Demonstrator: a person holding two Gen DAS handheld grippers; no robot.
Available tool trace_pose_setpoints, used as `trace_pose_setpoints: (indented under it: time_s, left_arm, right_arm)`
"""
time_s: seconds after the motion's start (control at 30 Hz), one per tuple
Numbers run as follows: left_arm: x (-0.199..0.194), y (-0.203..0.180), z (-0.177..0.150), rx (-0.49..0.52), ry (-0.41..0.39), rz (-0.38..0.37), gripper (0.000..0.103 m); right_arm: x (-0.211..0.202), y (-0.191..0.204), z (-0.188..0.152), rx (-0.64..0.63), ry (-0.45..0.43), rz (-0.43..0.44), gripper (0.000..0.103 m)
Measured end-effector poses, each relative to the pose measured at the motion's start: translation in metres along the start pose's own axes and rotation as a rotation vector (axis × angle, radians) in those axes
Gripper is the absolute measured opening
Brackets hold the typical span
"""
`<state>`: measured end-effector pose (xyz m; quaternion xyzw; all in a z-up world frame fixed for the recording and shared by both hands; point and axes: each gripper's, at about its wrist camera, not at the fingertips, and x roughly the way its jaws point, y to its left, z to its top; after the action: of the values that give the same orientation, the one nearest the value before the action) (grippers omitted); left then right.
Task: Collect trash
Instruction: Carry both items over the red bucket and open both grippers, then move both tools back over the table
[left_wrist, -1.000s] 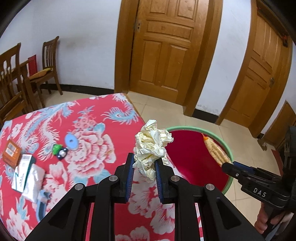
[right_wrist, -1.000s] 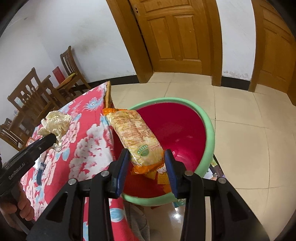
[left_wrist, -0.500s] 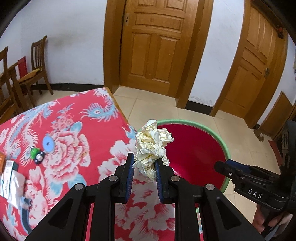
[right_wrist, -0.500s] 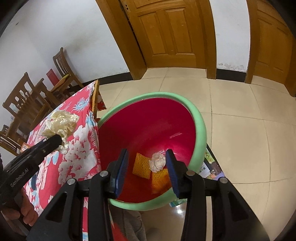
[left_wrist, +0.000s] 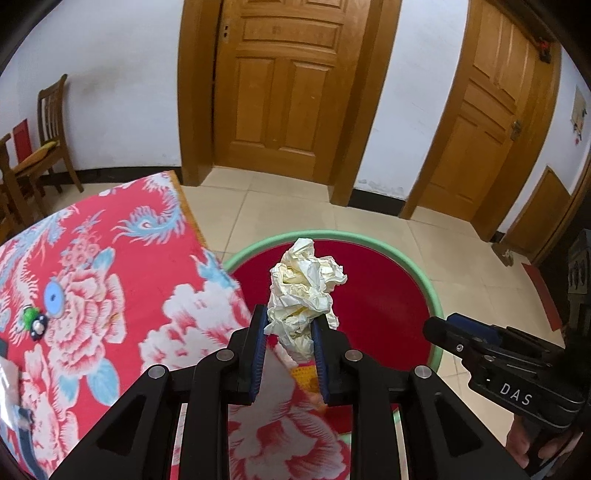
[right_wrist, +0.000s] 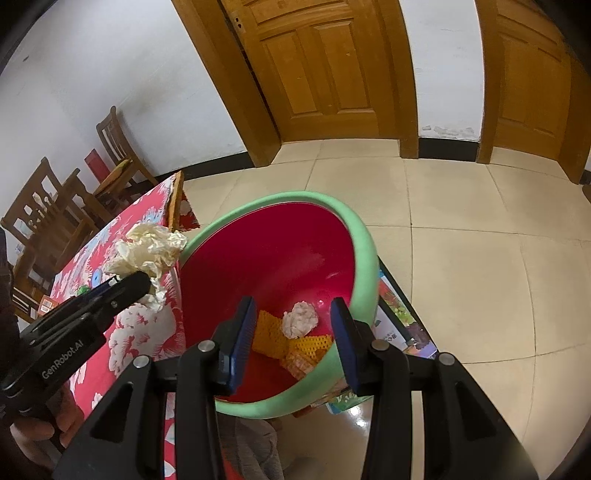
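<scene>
Landmark: red bin (right_wrist: 364, 240) with green rim, standing on the floor against the bench's (left_wrist: 110, 295) edge.

- Bench — left of the bin, under a red floral cloth; a small green-and-black toy (left_wrist: 35, 322) lies well left of the bin.
- Left tool (left_wrist: 288, 345) — fingers pinching crumpled cream paper (left_wrist: 304, 291), held above the bin's near-left rim, where cloth meets bin.
- Bin contents — a pale tissue wad (right_wrist: 300, 319) resting on orange-yellow wrappers (right_wrist: 286, 341) at the bottom.
- Right tool (right_wrist: 293, 339) — fingers spread, holding nothing, poised over the bin's near rim.
</scene>
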<state>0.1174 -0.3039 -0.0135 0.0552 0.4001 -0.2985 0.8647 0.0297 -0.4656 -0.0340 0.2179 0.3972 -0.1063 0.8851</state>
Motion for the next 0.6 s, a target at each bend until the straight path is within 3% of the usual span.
trace_pose_setpoints:
  time_s: [0.13, 0.6]
  left_arm:
    - [0.005, -0.004, 0.0, 0.006, 0.0, 0.0, 0.048]
    - [-0.013, 0.006, -0.003, -0.012, -0.022, 0.02, 0.049]
  right_arm:
    - [-0.001, -0.003, 0.001, 0.006, -0.002, -0.011, 0.044]
    - [-0.01, 0.006, 0.0, -0.015, -0.017, -0.018, 0.047]
